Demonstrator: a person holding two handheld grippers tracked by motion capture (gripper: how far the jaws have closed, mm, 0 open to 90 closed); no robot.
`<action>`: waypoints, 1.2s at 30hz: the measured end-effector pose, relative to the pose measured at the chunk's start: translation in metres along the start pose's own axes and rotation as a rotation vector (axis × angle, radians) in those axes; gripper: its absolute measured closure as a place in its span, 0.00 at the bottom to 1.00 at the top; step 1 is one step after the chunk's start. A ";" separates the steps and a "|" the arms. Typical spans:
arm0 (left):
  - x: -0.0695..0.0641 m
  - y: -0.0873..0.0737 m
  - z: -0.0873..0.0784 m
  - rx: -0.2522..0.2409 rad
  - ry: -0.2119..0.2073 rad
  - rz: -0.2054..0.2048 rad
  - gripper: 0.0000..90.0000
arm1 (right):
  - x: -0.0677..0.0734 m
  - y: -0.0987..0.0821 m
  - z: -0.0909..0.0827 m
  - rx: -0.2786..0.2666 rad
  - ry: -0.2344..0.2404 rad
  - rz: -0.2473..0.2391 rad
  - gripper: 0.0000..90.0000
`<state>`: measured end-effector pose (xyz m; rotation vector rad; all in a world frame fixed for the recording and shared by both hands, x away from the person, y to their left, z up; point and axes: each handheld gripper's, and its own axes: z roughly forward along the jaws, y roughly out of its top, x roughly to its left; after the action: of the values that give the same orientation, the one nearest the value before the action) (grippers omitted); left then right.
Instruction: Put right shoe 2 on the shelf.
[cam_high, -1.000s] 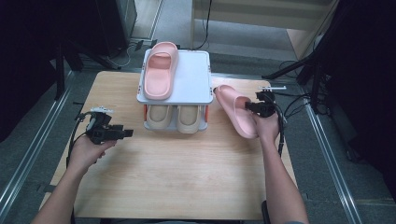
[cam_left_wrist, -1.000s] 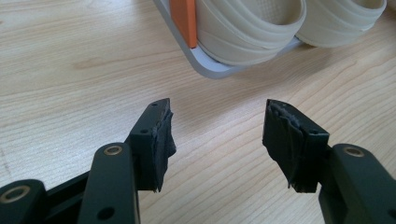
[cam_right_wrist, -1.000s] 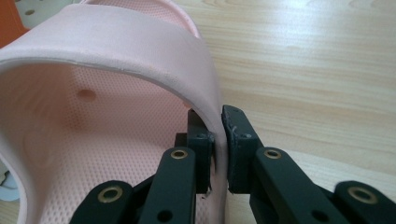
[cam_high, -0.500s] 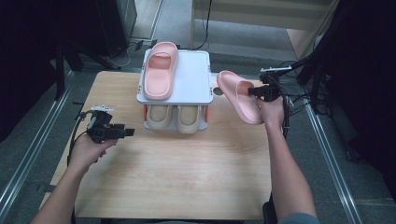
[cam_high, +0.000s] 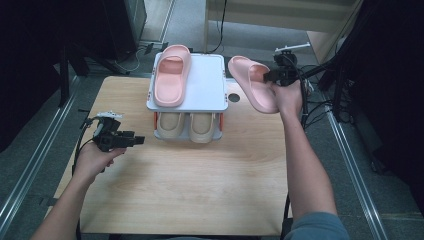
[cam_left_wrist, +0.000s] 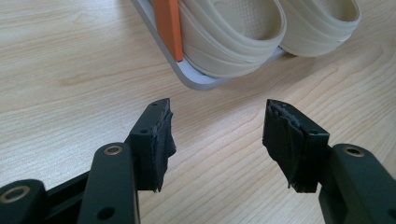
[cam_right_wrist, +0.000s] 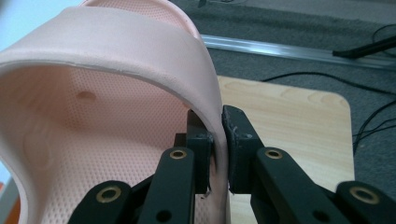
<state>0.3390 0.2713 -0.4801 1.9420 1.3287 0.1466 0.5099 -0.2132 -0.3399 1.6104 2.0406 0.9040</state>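
Right claw (cam_high: 267, 76) clamped on pink slipper (cam_high: 250, 82) beside rack (cam_high: 200, 80); left claw (cam_high: 137, 141) apart

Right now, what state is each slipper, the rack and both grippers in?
Held pink slipper: lifted, clamped by its strap.
Other pink slipper: lying on the rack's top shelf.
Beige slippers: side by side on the lower shelf.
Rack: upright on the table.
Right gripper: shut on the strap.
Left gripper: open, empty.

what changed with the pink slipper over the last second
The right tool, shut on the strap of a pink slipper, lifted it off the table and carried it up toward the rack's top shelf. Unchanged: the left tool open above the table, the other pink slipper on top, the beige pair below.
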 end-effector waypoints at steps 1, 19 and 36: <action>0.000 0.000 0.000 0.000 0.000 0.001 0.47 | 0.004 0.004 0.000 0.002 -0.001 -0.003 0.92; -0.003 0.003 0.004 -0.009 -0.024 0.032 0.48 | 0.091 0.041 0.037 0.029 0.002 -0.085 0.90; 0.001 0.004 0.004 -0.008 -0.020 0.019 0.48 | 0.120 0.040 0.038 0.022 0.057 -0.114 0.80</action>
<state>0.3443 0.2693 -0.4807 1.9454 1.2947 0.1413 0.5313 -0.0834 -0.3285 1.4779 2.1643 0.8994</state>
